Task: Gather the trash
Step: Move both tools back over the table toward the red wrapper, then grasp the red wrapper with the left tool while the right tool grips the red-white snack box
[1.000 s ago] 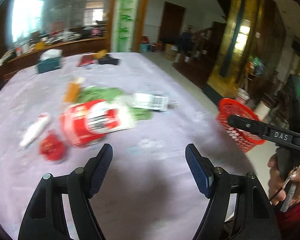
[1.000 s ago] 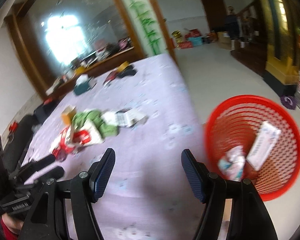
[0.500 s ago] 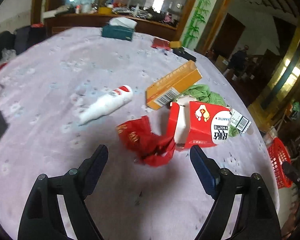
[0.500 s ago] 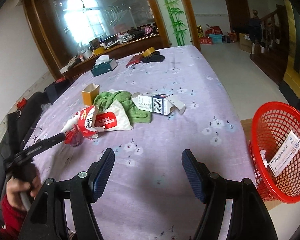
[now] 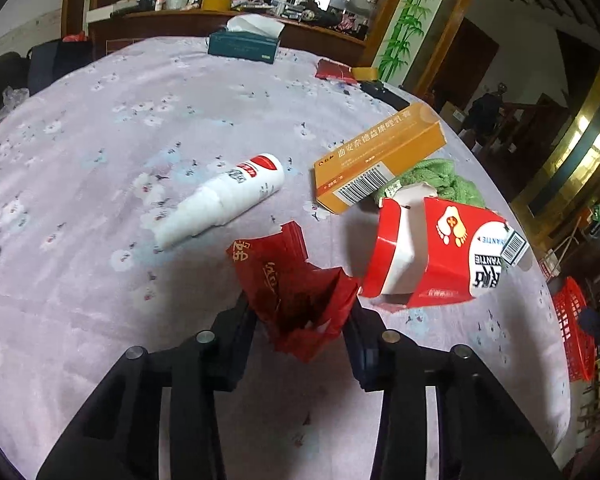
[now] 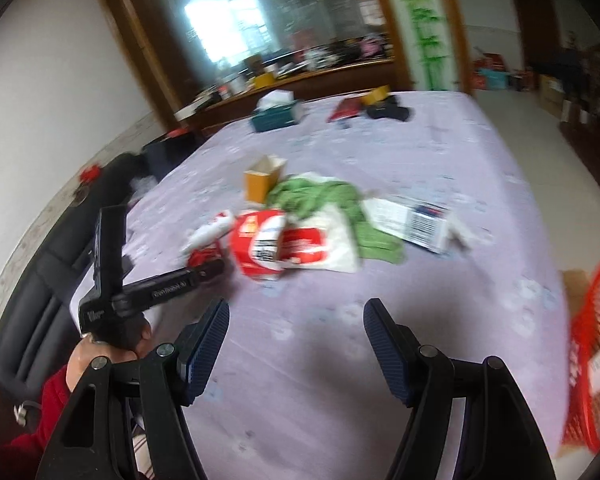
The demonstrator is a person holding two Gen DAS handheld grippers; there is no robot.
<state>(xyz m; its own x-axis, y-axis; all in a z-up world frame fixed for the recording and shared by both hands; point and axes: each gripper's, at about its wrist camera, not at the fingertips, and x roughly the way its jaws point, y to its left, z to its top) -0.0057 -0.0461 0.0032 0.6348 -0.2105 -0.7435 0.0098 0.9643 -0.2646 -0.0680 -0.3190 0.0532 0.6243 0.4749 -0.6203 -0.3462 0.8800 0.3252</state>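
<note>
The left gripper (image 5: 300, 320) bracketed a crumpled red foil wrapper (image 5: 296, 292) on the lilac floral tablecloth (image 5: 100, 152), its two fingers standing on either side of the wrapper's near end and close against it, though whether the pads already pinched the foil could not be told from the left wrist view. Just beyond lay more rubbish: a white squeeze bottle with a red label (image 5: 224, 200) on its side, an orange medicine carton (image 5: 380, 160), a torn red-and-white box (image 5: 432, 256) and a green cloth (image 5: 448, 184) partly under the cartons. The right gripper (image 6: 296, 344) hung empty over bare cloth nearer the table edge, jaws wide apart, with the red mesh bin (image 6: 596, 368) at the right of its blurred view, off the table's side. Done well, the grab would likely have called for closing squarely on the bunched middle of the foil rather than a loose flap, which might tear or slip, and for lifting straight up so the wrapper cleared the torn box touching its far corner. The carry to the bin looked long across the table; a firm pinch would have mattered more than speed
</note>
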